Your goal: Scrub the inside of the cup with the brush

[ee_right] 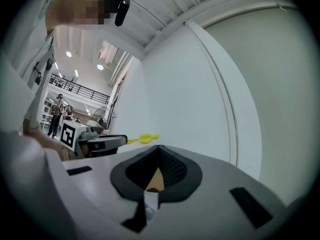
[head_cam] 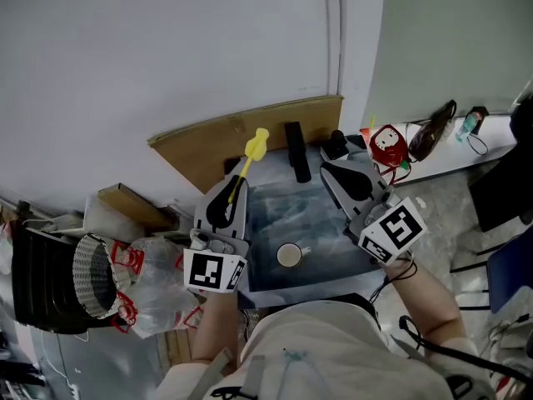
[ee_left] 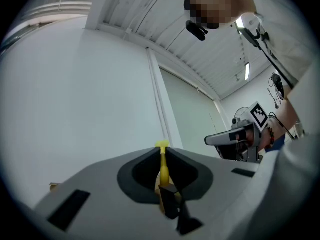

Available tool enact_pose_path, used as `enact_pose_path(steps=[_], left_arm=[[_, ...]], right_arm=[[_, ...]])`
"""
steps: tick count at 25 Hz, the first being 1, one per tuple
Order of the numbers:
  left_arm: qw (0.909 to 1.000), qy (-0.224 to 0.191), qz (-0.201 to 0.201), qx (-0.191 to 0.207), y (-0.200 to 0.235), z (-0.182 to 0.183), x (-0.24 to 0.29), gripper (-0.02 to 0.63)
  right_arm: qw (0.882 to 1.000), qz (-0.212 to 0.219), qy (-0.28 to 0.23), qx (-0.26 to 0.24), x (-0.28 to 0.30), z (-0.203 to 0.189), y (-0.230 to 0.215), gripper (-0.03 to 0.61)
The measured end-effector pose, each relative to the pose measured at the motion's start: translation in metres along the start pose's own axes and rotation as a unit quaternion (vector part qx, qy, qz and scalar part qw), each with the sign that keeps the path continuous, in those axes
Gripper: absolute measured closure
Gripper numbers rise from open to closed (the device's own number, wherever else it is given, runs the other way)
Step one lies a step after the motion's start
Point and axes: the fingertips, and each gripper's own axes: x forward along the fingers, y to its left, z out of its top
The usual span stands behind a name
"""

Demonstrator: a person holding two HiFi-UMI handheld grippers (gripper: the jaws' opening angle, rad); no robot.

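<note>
The left claw (head_cam: pixel 235 183) is closed on the yellow brush (head_cam: pixel 255 148). In the left gripper view its jaws press on the thin stem from both sides, and the rest of the brush runs out past the tips. From the head view the brush's yellow end reaches toward the far side, over the edge of a leaning sheet of cardboard (head_cam: pixel 275 119).

The right claw (ee_right: pixel 159 152) has its jaws drawn fully together with nothing between them. It is held on the right at about the same height as the left claw, well apart from it and also pointing away from the person.

The cup (head_cam: pixel 289 255) stands upright on the dark tabletop (head_cam: pixel 275 207) with its mouth up. It sits near the person, between the two claws and lower in the head view, and neither claw nor the brush touches it.

On the left, off the tabletop, are a black basket (head_cam: pixel 37 282) and a clear plastic bag (head_cam: pixel 158 277).
</note>
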Motion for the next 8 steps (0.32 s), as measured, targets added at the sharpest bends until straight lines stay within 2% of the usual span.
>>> enact_pose_path(steps=[8], left_arm=[[1.0, 0.007, -0.005, -0.003, -0.0043, -0.0064, 0.0004, 0.578]], right_arm=[[1.0, -0.013, 0.003, 0.006, -0.0057, -0.0023, -0.0071, 0.563]])
